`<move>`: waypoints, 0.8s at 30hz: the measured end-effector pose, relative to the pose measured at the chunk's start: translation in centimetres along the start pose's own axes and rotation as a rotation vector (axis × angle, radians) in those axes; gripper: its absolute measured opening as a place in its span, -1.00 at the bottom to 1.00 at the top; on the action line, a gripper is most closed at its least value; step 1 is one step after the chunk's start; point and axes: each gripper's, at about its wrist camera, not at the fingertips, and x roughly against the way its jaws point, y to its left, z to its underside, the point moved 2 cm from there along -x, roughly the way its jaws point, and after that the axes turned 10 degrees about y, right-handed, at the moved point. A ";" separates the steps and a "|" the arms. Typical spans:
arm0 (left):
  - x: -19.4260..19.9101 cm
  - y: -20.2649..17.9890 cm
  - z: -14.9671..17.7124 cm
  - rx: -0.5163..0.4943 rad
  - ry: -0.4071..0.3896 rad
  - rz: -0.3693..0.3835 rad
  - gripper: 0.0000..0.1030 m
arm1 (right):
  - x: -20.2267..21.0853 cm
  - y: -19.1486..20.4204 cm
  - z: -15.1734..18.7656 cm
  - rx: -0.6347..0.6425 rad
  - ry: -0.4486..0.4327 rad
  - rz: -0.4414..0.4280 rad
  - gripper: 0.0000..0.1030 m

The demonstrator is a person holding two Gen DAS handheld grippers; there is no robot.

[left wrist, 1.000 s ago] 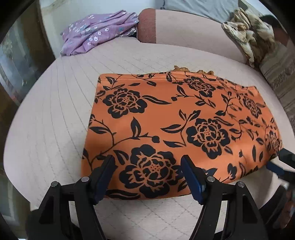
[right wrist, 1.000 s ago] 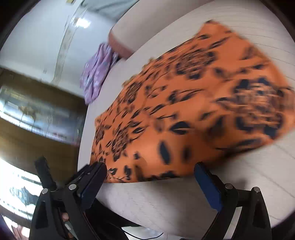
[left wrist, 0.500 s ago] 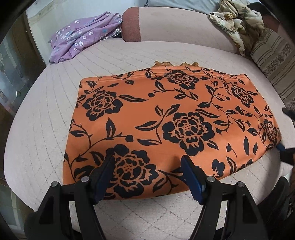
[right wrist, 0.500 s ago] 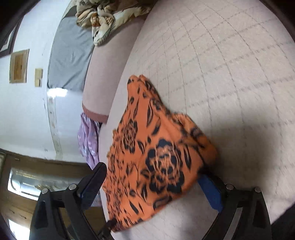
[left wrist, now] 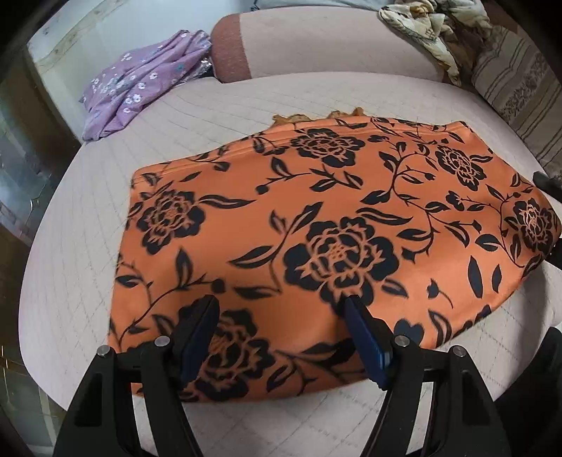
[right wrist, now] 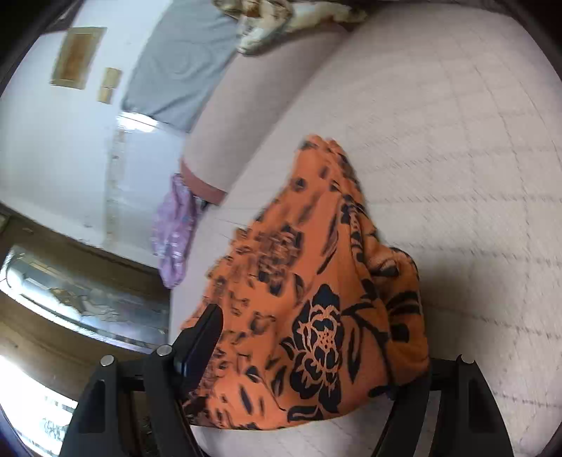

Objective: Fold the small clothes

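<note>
An orange garment with black flowers (left wrist: 333,225) lies folded flat on a pale quilted cushion (left wrist: 77,281). My left gripper (left wrist: 281,337) is open, its two blue-padded fingers resting over the garment's near edge. In the right wrist view the same garment (right wrist: 316,316) bulges up between the fingers of my right gripper (right wrist: 302,355), which is open at the garment's right end; the cloth hides its right finger. The right gripper also shows at the far right of the left wrist view (left wrist: 548,182).
A purple flowered garment (left wrist: 140,84) lies at the back left of the cushion. A bolster (left wrist: 316,45) runs along the back, with a crumpled beige floral cloth (left wrist: 432,31) and a striped pillow (left wrist: 520,91) at the back right. A dark wooden frame stands left.
My left gripper has moved forward over the garment's near edge. My right gripper has swung round to the garment's right end, and the cloth now bunches between its fingers.
</note>
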 end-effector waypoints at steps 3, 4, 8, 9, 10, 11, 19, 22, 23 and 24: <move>-0.5 -0.7 -0.5 0.000 0.012 0.008 0.44 | -1.9 -2.5 -0.1 -0.065 0.094 0.029 0.13; -0.5 -0.8 -0.6 -0.002 0.012 0.010 0.44 | -1.8 -2.7 -0.2 -0.050 0.084 0.036 0.10; -1.0 -1.2 -0.6 -0.002 0.021 0.011 0.44 | -1.3 -3.5 -0.1 -0.060 0.100 -0.053 0.09; -1.0 -1.1 -0.6 0.000 0.020 0.014 0.44 | -1.2 -3.9 -0.2 -0.073 0.111 -0.066 0.09; -1.0 -1.1 -0.6 0.001 0.021 0.017 0.44 | -1.2 -4.0 -0.3 -0.081 0.132 -0.069 0.09; -1.0 -1.1 -0.7 0.000 0.023 0.018 0.44 | -1.4 -3.9 -0.6 -0.082 0.164 -0.062 0.09; -1.1 -0.8 -0.9 0.003 0.015 0.038 0.45 | -2.1 -4.2 -0.9 -0.098 0.219 0.061 -0.76; -0.2 -0.5 -1.0 0.001 -0.021 0.030 0.45 | -0.4 -1.2 -0.4 -0.010 0.131 0.116 -0.81; 0.0 -0.5 -1.1 0.002 -0.038 0.030 0.46 | 0.4 -0.2 -0.2 0.018 0.099 0.122 -0.83; -0.1 -0.4 -1.2 0.003 -0.049 0.035 0.56 | 0.7 0.1 0.0 0.031 0.083 0.137 -0.83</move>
